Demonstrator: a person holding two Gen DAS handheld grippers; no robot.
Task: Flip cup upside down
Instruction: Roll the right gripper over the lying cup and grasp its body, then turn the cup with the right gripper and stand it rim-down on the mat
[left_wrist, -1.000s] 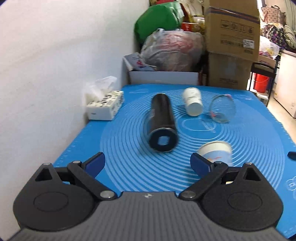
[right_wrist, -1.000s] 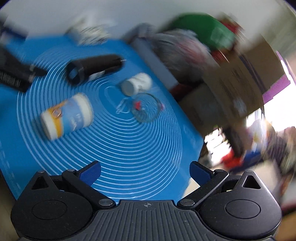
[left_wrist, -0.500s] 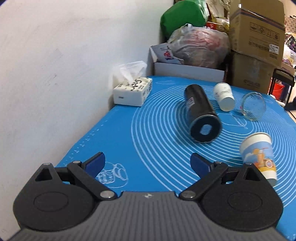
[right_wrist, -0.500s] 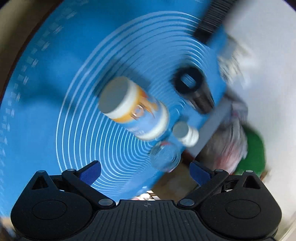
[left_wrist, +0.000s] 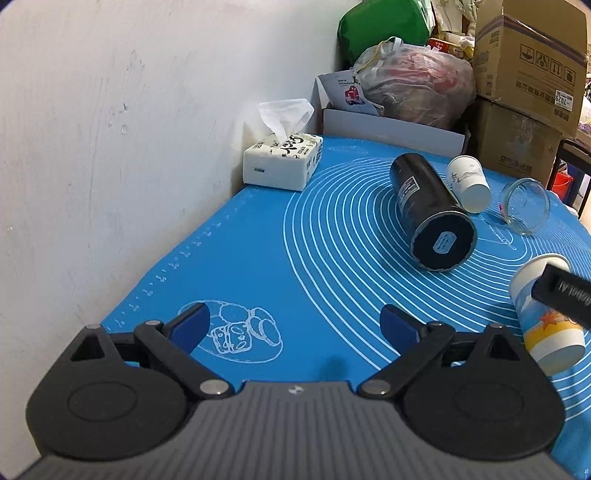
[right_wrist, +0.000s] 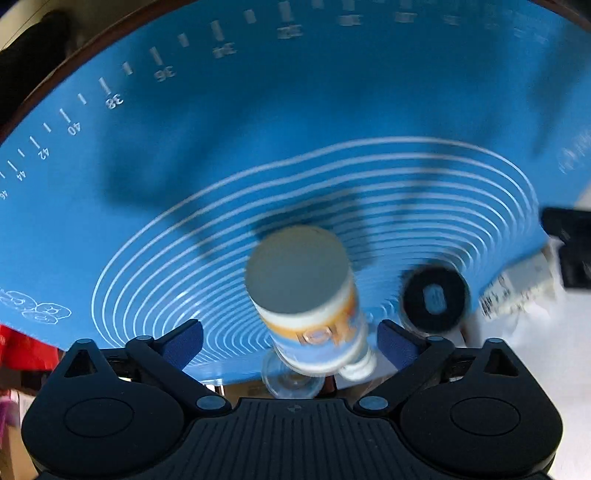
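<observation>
left gripper (left_wrist: 293, 323) idling over blue mat (left_wrist: 258, 258), fingers apart, holding nothing | printed paper cup (right_wrist: 308, 295) lying on its side mid-mat | right gripper (right_wrist: 290, 341) lining up, fingers apart, straddling cup; judging: centre on wall, squeeze lightly

We see our right gripper (right_wrist: 290, 341) spread wide, the printed paper cup (right_wrist: 308, 295) lying between its blue fingers (right_wrist: 183, 339), flat base toward us. The blue mat (right_wrist: 258, 129) fills the view. A black cylinder (right_wrist: 434, 299) lies beside it; behind, blurred, perhaps a glass (right_wrist: 291, 380).
</observation>
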